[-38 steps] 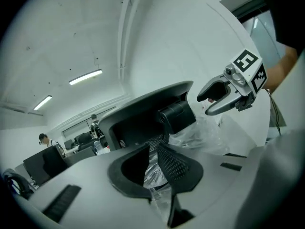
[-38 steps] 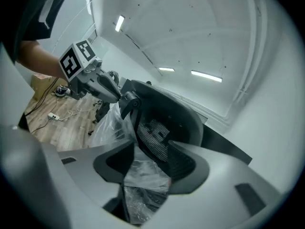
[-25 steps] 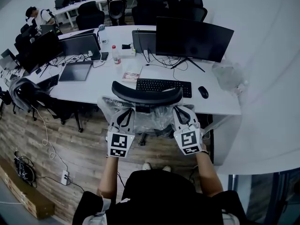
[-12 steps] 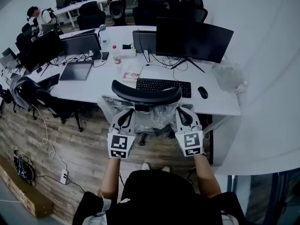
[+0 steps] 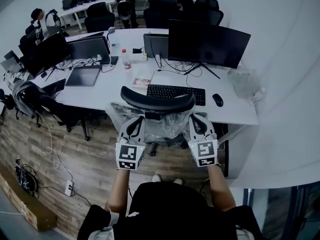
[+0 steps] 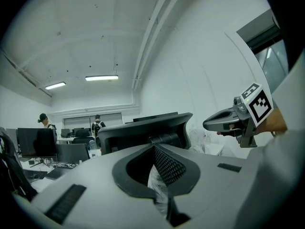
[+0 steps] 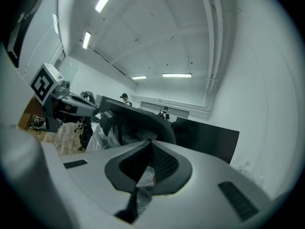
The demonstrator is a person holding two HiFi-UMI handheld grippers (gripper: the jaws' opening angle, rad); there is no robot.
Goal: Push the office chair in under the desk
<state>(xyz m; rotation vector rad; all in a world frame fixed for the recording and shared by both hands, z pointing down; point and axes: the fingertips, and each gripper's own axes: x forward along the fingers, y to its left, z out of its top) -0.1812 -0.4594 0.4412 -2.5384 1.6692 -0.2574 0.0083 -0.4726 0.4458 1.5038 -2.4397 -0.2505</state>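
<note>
**Ann:** Where is the chair?

**Ben:** The chair (image 5: pixel 156 101) is in front of the bench (image 5: pixel 115 93). Its top sits just before the keyboard (image 5: pixel 175 91).

**Ann:** What is on the bench?

**Ben:** The keyboard lies near the front edge. The mouse (image 5: pixel 217 99) is to its right. The screen (image 5: pixel 209 43) stands behind them both. A book (image 5: pixel 142 81) lies left of the keyboard. A bottle (image 5: pixel 126 59) stands behind the book. A laptop (image 5: pixel 81 76) lies flat further left.

**Ann:** And the grippers?

**Ben:** The left gripper (image 5: pixel 134 121) is at the left side of the chair's back. The right gripper (image 5: pixel 196 120) is at the right side, with the back between them.
</note>
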